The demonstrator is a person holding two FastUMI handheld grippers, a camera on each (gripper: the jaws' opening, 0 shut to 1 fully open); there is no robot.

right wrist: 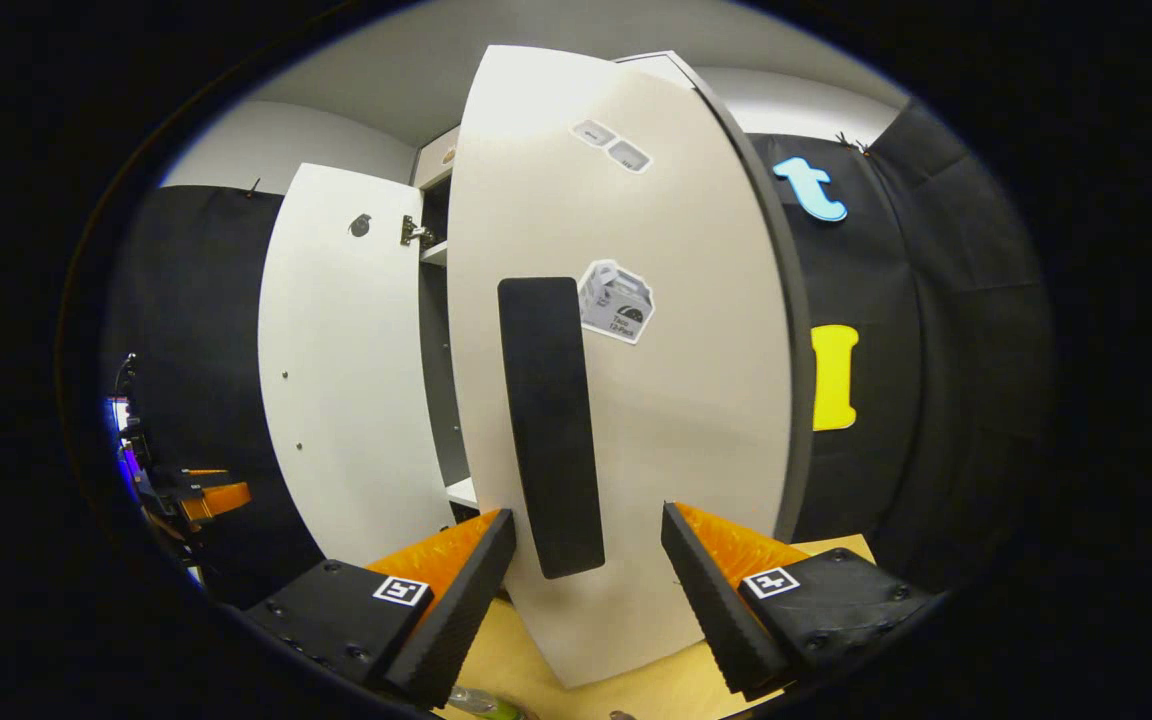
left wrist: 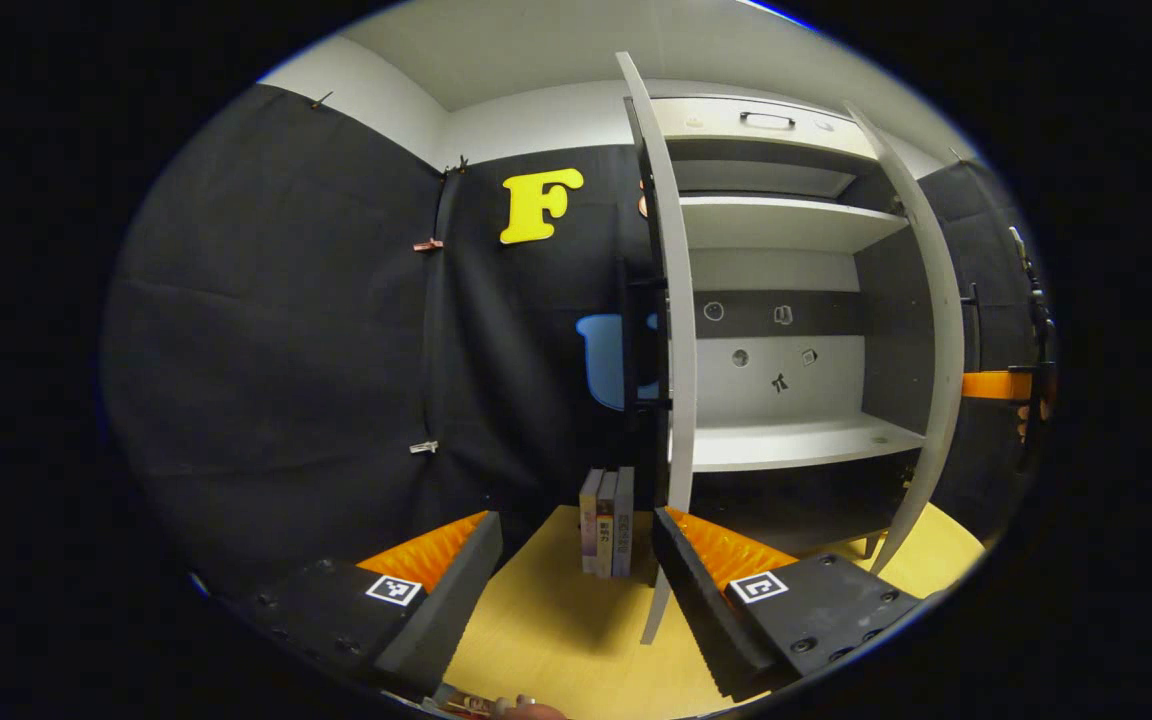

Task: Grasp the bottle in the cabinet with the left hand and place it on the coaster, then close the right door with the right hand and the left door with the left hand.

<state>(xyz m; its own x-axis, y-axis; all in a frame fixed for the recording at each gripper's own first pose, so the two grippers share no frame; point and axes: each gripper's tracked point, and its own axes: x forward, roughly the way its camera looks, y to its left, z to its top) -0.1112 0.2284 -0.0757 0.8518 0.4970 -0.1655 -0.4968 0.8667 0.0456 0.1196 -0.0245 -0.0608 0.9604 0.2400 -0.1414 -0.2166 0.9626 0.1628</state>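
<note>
- Before the cabinet (left wrist: 786, 330), the left gripper (left wrist: 576, 590) hangs with its fingers spread apart and nothing between them, facing the edge of the left door (left wrist: 671, 300).
- Both doors stand open, showing bare white shelves (left wrist: 786, 440).
- Three books (left wrist: 607, 520) stand upright on the yellow table (left wrist: 556, 640) by the left door.
- Right gripper (right wrist: 586, 590), fingers apart, faces the right door (right wrist: 636, 400) and its dark handle (right wrist: 548, 420).
- Bottle's place: cannot tell.

The cabinet (left wrist: 786, 440) and its right door (right wrist: 636, 420) were white, the handle (right wrist: 548, 425) at six o'clock black, the table (left wrist: 556, 640) pale yellow wood.
</note>
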